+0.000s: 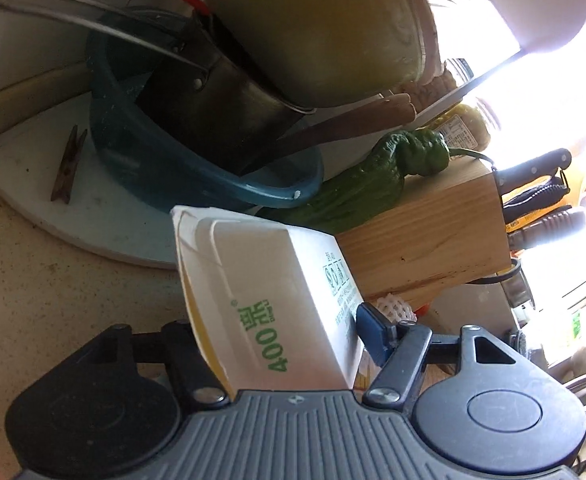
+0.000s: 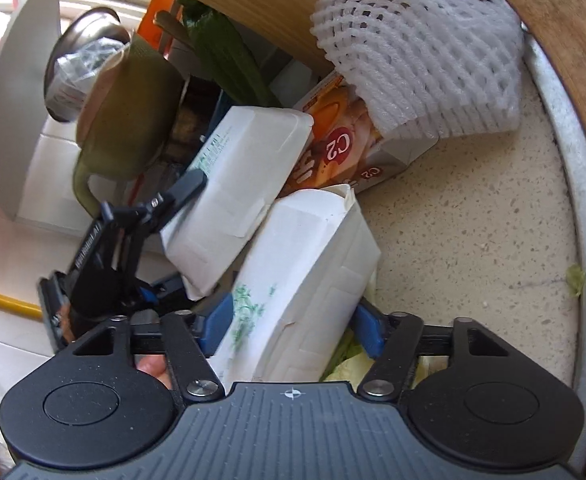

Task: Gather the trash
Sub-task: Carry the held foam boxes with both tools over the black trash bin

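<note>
Nearest the right wrist camera, the right gripper point(image 2: 289, 320) has its jaws pinching a white carton with green print point(image 2: 305, 276), one blue pad on each flat side, above pale leaf scraps point(image 2: 345, 356) lying on the speckled surface point(image 2: 473, 220). Just left of that carton, the left gripper point(image 2: 173, 236) reaches in from the left and holds a second white carton point(image 2: 233, 184), which leans against the first.

From the left wrist camera, the left gripper point(image 1: 281, 344) shows its jaws clamped on the same white carton point(image 1: 269, 292), printed with a green "400"; the blue pad on the right presses its side, while the left pad is hidden behind the carton.

Beyond the two cartons, an orange box marked "C2" point(image 2: 345, 148) lies on the surface, with a white foam net sleeve point(image 2: 421, 52) resting on its far end. Past the held carton in the left wrist view stands a wooden knife block point(image 1: 425, 240) with dark handles sticking out, and a wrinkled green pepper point(image 1: 377, 172) leans on its top. Left of the block, a blue basin point(image 1: 165, 176) holds a dark steel pot point(image 1: 213, 104), and a wooden clothespin point(image 1: 67, 164) lies beside the basin on a white board point(image 1: 105, 224). Farthest back, an olive-green vessel point(image 1: 309, 28) fills the upper frame.
</note>
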`<action>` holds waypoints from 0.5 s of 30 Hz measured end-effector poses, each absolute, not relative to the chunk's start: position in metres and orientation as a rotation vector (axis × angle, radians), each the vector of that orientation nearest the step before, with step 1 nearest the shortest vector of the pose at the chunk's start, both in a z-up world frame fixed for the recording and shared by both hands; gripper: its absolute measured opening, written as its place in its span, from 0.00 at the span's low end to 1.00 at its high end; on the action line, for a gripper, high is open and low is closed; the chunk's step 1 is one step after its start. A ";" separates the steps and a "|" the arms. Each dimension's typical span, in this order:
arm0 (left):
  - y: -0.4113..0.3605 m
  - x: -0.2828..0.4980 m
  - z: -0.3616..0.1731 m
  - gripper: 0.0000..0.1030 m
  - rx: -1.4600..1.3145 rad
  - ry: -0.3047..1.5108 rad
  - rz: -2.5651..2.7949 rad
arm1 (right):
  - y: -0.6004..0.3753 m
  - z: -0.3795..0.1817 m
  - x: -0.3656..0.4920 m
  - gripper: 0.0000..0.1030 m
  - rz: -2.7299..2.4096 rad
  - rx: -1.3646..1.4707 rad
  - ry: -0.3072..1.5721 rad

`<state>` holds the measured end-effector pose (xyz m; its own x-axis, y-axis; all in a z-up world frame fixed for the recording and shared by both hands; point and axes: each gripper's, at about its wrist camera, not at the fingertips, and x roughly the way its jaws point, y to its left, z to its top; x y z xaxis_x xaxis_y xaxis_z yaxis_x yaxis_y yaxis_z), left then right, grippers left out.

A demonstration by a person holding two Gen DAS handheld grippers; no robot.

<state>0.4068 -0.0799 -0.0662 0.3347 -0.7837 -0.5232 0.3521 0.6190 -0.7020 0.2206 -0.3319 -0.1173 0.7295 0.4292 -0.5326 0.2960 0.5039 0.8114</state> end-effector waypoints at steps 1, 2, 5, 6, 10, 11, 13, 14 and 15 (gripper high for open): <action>-0.080 0.408 -0.060 0.54 -0.506 0.948 -0.790 | -0.332 -0.115 0.219 0.59 0.084 1.059 0.784; -0.081 0.405 -0.053 0.52 -0.492 0.930 -0.800 | -0.333 -0.112 0.216 0.56 0.078 1.054 0.769; -0.074 0.397 -0.036 0.47 -0.452 0.873 -0.823 | -0.335 -0.089 0.207 0.51 0.050 0.943 0.716; -0.074 0.395 -0.032 0.47 -0.438 0.863 -0.821 | -0.336 -0.082 0.205 0.51 0.054 0.915 0.705; -0.072 0.385 -0.035 0.46 -0.399 0.901 -0.831 | -0.340 -0.077 0.207 0.48 0.057 0.895 0.711; -0.072 0.384 -0.038 0.46 -0.391 0.910 -0.827 | -0.340 -0.080 0.209 0.48 0.060 0.902 0.733; -0.075 0.386 -0.046 0.46 -0.402 0.925 -0.813 | -0.338 -0.087 0.210 0.51 0.079 0.930 0.752; -0.078 0.389 -0.050 0.46 -0.410 0.937 -0.810 | -0.336 -0.089 0.212 0.53 0.089 0.929 0.764; -0.081 0.391 -0.053 0.46 -0.414 0.952 -0.795 | -0.334 -0.092 0.213 0.54 0.092 0.932 0.775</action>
<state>0.3907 -0.0806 -0.0531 0.3338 -0.7578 -0.5605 0.4164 0.6521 -0.6336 0.2132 -0.3342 -0.0916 0.7314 0.3894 -0.5598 0.2479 0.6128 0.7503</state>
